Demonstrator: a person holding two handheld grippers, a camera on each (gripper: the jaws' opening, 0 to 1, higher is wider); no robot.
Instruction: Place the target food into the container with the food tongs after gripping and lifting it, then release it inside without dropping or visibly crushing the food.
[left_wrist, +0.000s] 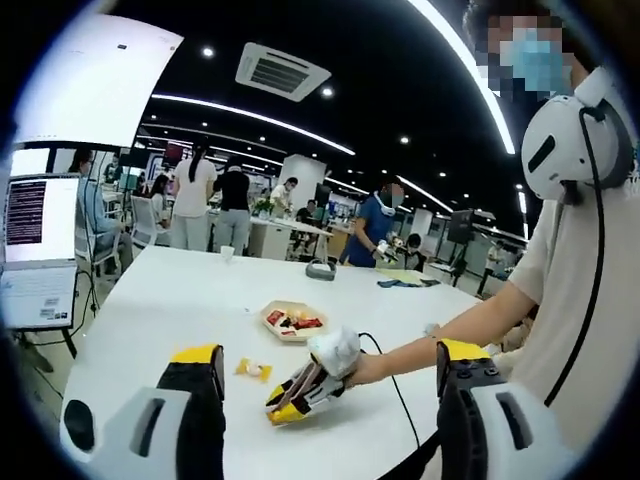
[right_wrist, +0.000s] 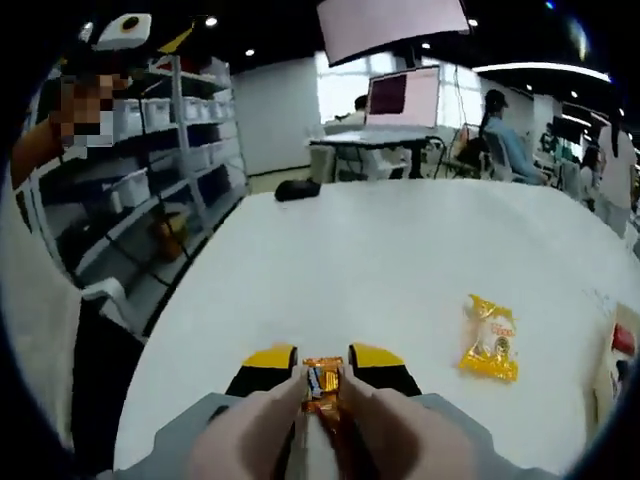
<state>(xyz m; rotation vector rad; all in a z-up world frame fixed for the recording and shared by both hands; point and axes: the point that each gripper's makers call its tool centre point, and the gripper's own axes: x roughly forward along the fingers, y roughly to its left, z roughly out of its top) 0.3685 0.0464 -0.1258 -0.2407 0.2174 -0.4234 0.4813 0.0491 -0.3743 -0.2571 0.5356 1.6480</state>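
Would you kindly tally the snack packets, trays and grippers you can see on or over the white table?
Snack packets: 2, one lying loose and one in the right gripper (packet at).
Trays: 1.
Grippers: 2, with the left gripper.
Total: 5

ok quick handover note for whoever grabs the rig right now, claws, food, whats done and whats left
Right claw: shut on an orange-wrapped snack, low over the white table.
Left claw: open, holding nothing, raised and looking across the table at the right claw.
Things: a second yellow-wrapped snack lies on the table to the side of the right claw. The container, a shallow tray with some food already in it, sits farther along the table.
Done: first snack gripped.
Left: lift it, carry it to the container, release it inside gently; the second snack probably follows.
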